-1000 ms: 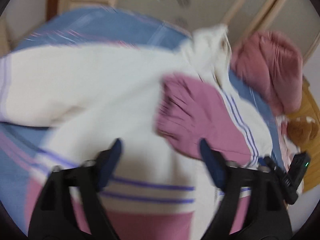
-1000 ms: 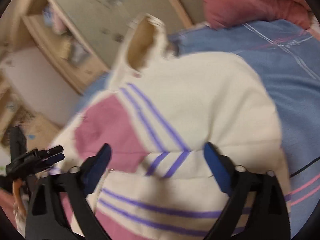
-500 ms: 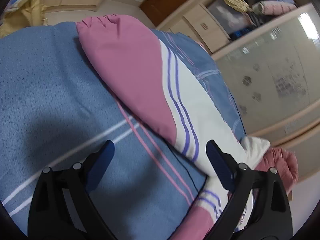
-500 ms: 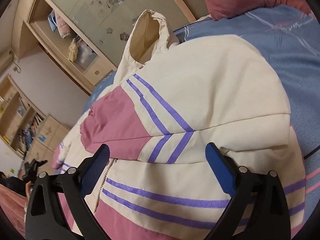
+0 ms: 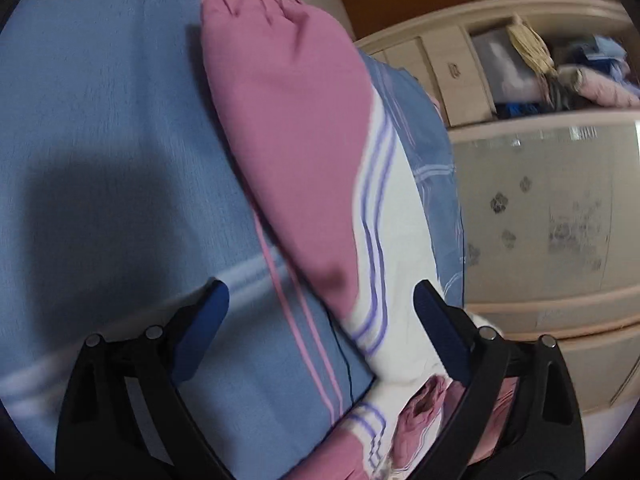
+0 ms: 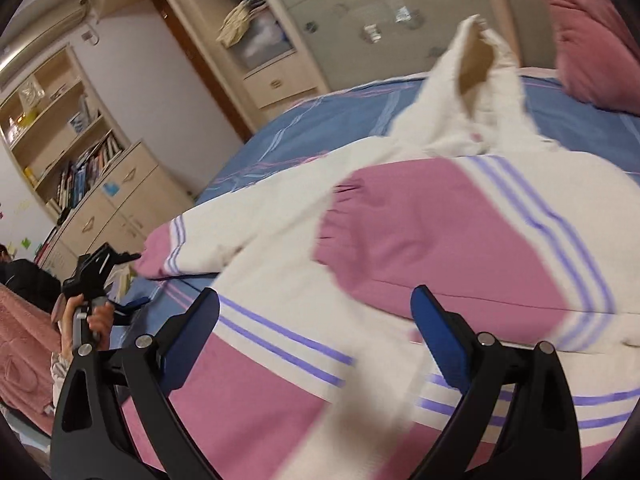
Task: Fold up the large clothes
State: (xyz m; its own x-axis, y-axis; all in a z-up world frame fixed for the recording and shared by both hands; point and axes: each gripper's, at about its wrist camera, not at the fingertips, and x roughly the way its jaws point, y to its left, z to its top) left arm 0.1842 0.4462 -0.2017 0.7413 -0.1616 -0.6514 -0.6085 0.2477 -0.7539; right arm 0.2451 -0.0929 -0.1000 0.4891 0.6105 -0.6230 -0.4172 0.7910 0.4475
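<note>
1. A big white and pink jacket (image 6: 400, 216) with purple stripes lies on the blue bed sheet (image 6: 304, 132).
2. One pink sleeve (image 5: 288, 120) is stretched out flat across the sheet (image 5: 100, 120).
3. The other sleeve (image 6: 440, 240) is folded over the jacket's body.
4. The white hood (image 6: 476, 76) sticks up near a pink pillow (image 6: 592, 40).
5. The left gripper (image 5: 320, 320) hangs above the stretched sleeve, its fingers wide apart, holding nothing.
6. The right gripper (image 6: 316, 320) hangs above the jacket's bottom part, also wide apart and empty.
7. A hand (image 6: 80, 320) holds the left gripper at the bed's edge.

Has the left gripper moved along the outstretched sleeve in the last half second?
Yes. The left gripper has closed in on the sleeve; the pink cuff now sits nearer the frame's top.
</note>
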